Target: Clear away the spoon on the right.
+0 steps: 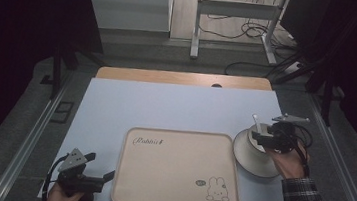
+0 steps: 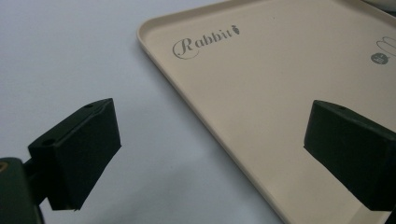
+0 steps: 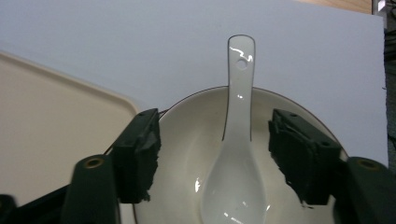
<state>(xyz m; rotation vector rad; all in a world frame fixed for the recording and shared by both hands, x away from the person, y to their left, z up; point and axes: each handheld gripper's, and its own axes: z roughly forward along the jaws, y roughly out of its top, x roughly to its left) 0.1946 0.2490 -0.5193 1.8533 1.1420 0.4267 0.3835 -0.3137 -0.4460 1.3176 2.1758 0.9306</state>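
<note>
Currently the right gripper (image 3: pixel 212 154) stands with its jaws spread on either side of the white spoon (image 3: pixel 236 140), neither pad touching it, so the pickup looks not yet made. The spoon lies in the white bowl (image 3: pixel 187 140), handle propped over the far rim; nothing else is seen in the bowl. The bowl sits just beside the beige tray (image 1: pixel 178 168), which carries nothing. The left gripper (image 1: pixel 100 167) rests at the tray's near left corner, jaws spread, holding nothing.
</note>
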